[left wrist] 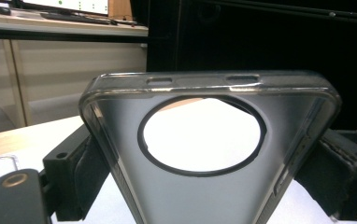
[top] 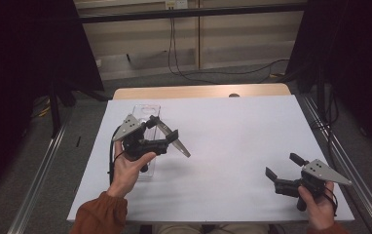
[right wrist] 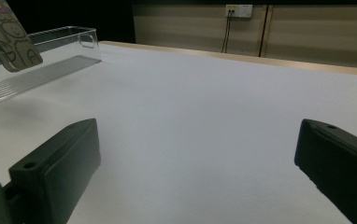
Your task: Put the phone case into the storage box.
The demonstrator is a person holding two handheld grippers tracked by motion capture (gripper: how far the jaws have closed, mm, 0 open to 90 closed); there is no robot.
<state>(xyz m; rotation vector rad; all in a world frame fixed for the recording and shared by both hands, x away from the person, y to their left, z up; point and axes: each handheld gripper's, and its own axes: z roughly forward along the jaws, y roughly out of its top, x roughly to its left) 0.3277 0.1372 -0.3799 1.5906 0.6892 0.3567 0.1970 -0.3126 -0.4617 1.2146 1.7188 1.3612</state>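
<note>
the phone case [left wrist: 204, 196] is smoky grey and see-through, with a black ring around its round hole and a cartoon print on its back. both claws are black. the table [top: 232, 141] is white, the tray [right wrist: 50, 51] clear, the sleeve [top: 99, 214] rust-orange.

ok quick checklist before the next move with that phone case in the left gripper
1. Left gripper shut on the phone case: ok, a jaw presses each side edge.
2. Case lifted off the white table: ok, it hangs tilted above it.
3. Clear tray near the case: ok, beside the left hand.
4. Right gripper free: ok, jaws open and empty.
5. Grip firmness: cannot tell.
</note>
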